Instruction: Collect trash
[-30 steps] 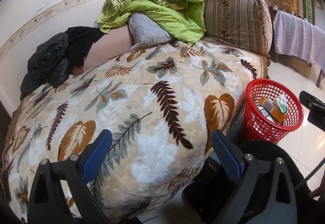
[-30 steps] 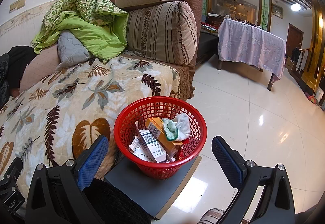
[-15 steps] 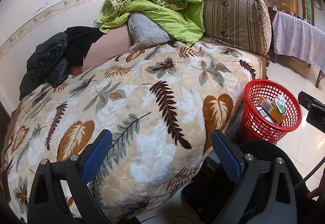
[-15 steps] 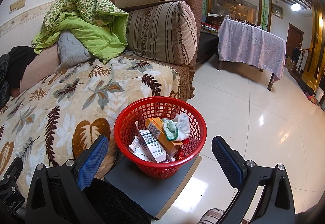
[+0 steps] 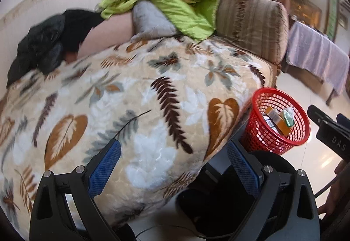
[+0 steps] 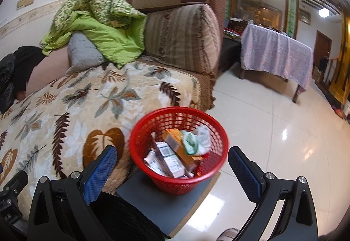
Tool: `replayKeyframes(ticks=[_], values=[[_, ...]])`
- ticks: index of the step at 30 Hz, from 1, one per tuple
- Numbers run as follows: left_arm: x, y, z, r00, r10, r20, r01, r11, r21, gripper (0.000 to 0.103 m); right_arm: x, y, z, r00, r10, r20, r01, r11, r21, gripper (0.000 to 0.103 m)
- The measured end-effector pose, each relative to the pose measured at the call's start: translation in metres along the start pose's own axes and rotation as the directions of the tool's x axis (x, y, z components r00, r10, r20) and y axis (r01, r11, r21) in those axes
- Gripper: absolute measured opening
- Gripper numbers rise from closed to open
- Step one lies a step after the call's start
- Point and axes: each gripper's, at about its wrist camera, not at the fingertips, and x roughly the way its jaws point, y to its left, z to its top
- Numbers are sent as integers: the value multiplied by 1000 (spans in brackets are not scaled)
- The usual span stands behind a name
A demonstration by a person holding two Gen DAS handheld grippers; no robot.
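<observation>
A red mesh basket point(image 6: 151, 131) stands on a grey mat point(image 6: 161, 203) on the floor beside the sofa. It holds an orange box point(image 6: 179, 149), white cartons point(image 6: 168, 158) and a crumpled white-green wrapper point(image 6: 194, 140). My right gripper point(image 6: 172, 166) is open, just in front of and above the basket, with nothing between its blue pads. In the left wrist view the basket point(image 5: 260, 131) sits at the right. My left gripper point(image 5: 172, 164) is open and empty, over the front edge of the leaf-patterned blanket point(image 5: 131, 98).
A green quilt point(image 6: 98, 22), grey cushion point(image 6: 83, 53) and black jacket point(image 5: 43, 44) lie along the sofa back. A striped cushion point(image 6: 181, 37) sits at the sofa's end. A cloth-covered table point(image 6: 275, 53) stands across the glossy tiled floor point(image 6: 273, 131).
Both views have shifted a little; the basket now sits slightly lower and more to the right in the left wrist view, with motion blur. Both grippers stay open and empty.
</observation>
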Motion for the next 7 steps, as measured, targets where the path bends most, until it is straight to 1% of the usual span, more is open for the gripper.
replayKeyframes(ticks=[2,3,5,6,7], values=[[0,20,-1,1000,8,-13,-9,998,-58,97,2,11,5,1000,30,3,-30,999,-27,103],[0,32,-2,1000,16,-14,-17,996,-88,97,5,23,10,998,63,6,-62,997,-54,103],[-3,60,-4,997,76,-17,-77,984,-163,97,9,42,15,993,114,6,-113,989,-90,103],[-2,73,-4,994,109,-29,-112,976,-186,97,13,63,20,988,156,-6,-156,980,-127,103],[-1,89,-4,987,156,-42,-162,964,-213,97,17,81,24,981,192,-21,-193,968,-158,103]])
